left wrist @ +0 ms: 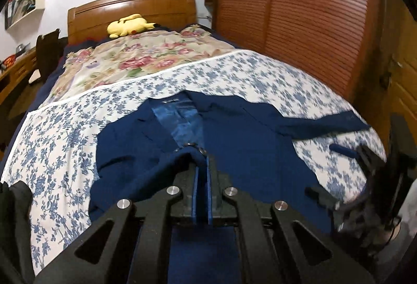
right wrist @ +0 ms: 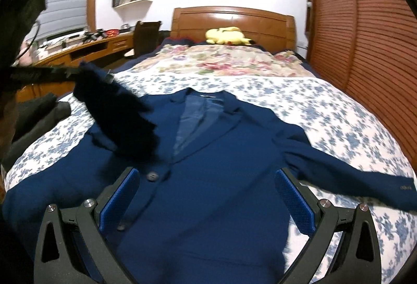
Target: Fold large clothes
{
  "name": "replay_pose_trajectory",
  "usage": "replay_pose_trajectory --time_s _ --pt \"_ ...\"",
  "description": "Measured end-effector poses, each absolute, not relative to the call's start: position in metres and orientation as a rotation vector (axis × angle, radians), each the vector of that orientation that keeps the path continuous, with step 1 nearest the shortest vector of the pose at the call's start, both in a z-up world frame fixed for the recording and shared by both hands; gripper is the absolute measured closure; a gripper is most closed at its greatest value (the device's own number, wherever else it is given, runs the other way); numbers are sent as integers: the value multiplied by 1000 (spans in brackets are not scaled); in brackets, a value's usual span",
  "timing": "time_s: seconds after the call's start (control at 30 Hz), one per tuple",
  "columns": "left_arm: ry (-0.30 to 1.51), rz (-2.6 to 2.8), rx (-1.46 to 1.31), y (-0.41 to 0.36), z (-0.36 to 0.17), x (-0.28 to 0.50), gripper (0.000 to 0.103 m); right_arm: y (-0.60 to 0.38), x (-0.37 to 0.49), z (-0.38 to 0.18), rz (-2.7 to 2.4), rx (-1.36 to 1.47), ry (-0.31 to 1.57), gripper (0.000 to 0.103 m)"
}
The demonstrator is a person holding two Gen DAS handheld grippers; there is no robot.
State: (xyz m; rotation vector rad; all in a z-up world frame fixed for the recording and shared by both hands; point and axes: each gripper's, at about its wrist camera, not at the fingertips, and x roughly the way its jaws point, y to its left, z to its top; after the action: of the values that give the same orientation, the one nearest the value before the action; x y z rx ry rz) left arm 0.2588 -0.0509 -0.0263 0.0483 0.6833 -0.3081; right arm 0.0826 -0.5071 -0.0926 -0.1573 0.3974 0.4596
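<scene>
A navy blazer (right wrist: 221, 179) lies front up on the blue-flowered sheet (right wrist: 325, 106), collar toward the headboard. My left gripper (left wrist: 202, 153) is shut on the blazer's left sleeve (right wrist: 122, 122) near the cuff and holds it up off the bed, over the blazer's front. In the right wrist view this left gripper (right wrist: 78, 73) comes in from the left, blurred. The other sleeve (right wrist: 351, 172) lies stretched out flat to the right. My right gripper (right wrist: 208, 174) hangs open above the blazer's buttoned front, nothing between its blue pads (right wrist: 294, 200). It shows blurred at the right edge of the left wrist view (left wrist: 362, 156).
A flowered quilt (left wrist: 135, 57) and a yellow plush toy (left wrist: 127, 24) lie toward the wooden headboard (right wrist: 234, 20). A slatted wooden wardrobe (left wrist: 299, 10) stands along the right side. A dark garment (right wrist: 39, 114) sits at the bed's left edge. A desk (right wrist: 86, 49) and chair (right wrist: 146, 36) stand beyond.
</scene>
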Motion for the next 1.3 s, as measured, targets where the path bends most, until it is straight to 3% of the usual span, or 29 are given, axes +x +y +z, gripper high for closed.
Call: replay_pose_trajectory --time_s 0.2,0.37,0.43,0.5,0.67,1.03,1.3 --pt "661 -333 84 -67 -37 227 71 -509 79 -87 439 -124 404 0" --pt "629 -334 68 -60 -38 200 65 -503 77 -83 455 -110 405 0" --pt "616 -320 69 -52 -39 190 60 -498 77 -82 466 -111 406 0" --pt "605 -306 51 -41 -40 183 49 -491 80 -83 481 -112 411 0" --pt "589 -243 21 -7 -48 172 40 -466 85 -88 537 -133 430 0" --pt "595 -126 -21 51 -66 162 37 -412 102 -111 696 -215 522 1" --pt "597 -83 -38 72 -73 155 37 -387 116 -127 749 -311 577 9"
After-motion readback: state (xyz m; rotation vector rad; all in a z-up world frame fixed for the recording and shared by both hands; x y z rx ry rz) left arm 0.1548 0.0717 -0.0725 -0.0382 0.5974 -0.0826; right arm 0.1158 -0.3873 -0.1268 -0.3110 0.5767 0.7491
